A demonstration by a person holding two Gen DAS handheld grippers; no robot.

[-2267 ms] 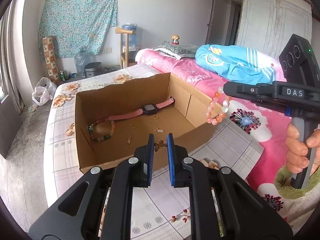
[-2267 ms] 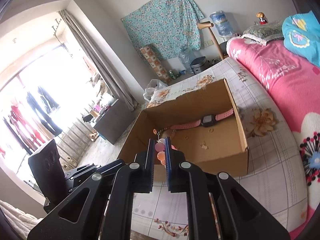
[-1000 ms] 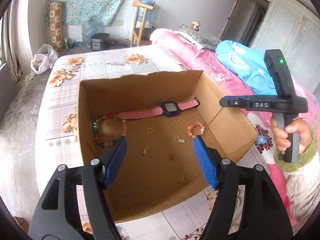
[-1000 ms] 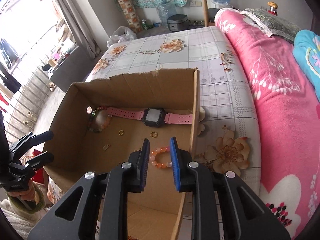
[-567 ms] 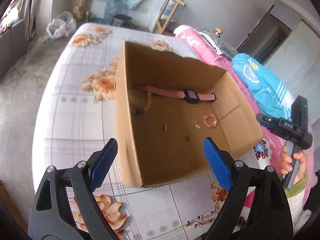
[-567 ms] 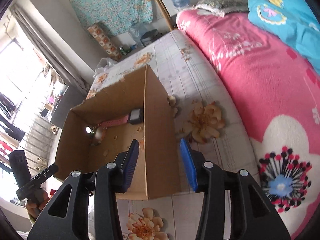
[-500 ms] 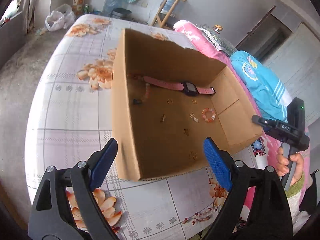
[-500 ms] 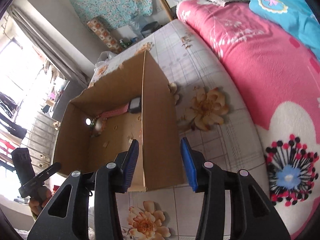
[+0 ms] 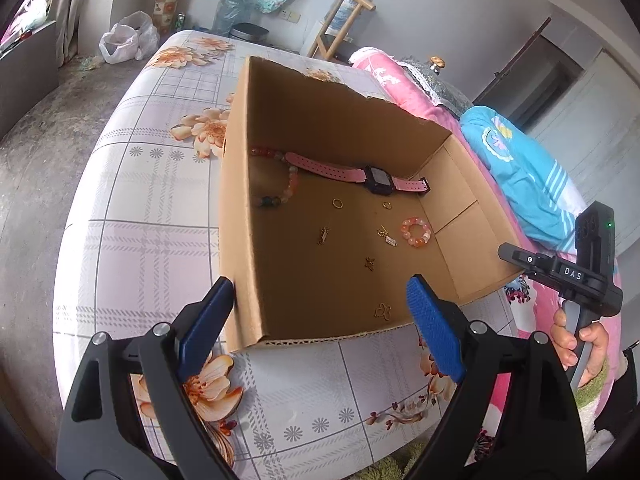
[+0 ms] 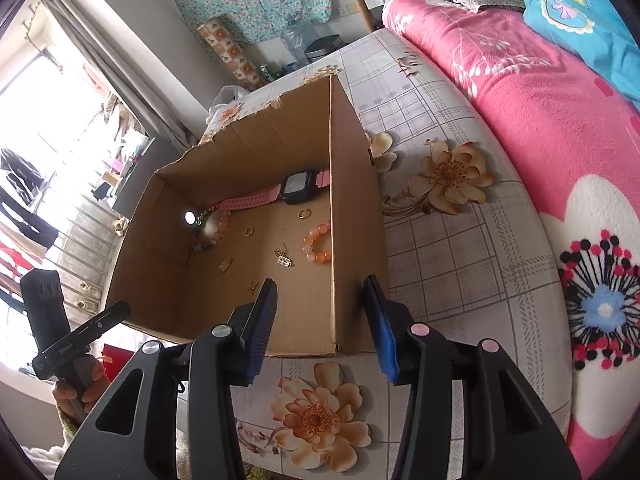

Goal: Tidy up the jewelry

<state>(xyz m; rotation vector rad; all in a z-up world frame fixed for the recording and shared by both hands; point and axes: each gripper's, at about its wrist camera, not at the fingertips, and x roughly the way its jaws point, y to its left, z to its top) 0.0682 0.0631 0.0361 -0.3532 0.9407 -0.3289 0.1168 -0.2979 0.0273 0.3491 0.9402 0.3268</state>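
An open cardboard box [image 9: 236, 208] stands on the flowered sheet and also shows in the right wrist view [image 10: 352, 216]. Inside lie a pink watch [image 9: 360, 174], a multicolour bead bracelet [image 9: 286, 184], an orange-pink bead bracelet [image 9: 416, 232], gold rings [image 9: 338, 203] and several small gold charms [image 9: 386, 236]. The watch [image 10: 280, 192] and orange bracelet [image 10: 316, 244] show in the right wrist view too. My left gripper [image 9: 320, 320] is open and empty at the box's near edge. My right gripper [image 10: 326, 320] is open and empty, straddling the box's near right corner.
A pink blanket [image 10: 540, 100] and a blue garment [image 9: 528, 176] lie to the right of the box. A wooden chair [image 9: 340, 20], a plastic bag [image 9: 124, 38] and a window with curtains [image 10: 60, 100] are beyond the bed.
The right gripper let the orange-pink bracelet go into the box, opened and drew back to the box's right corner. The left gripper opened wide and pulled back to the near edge.
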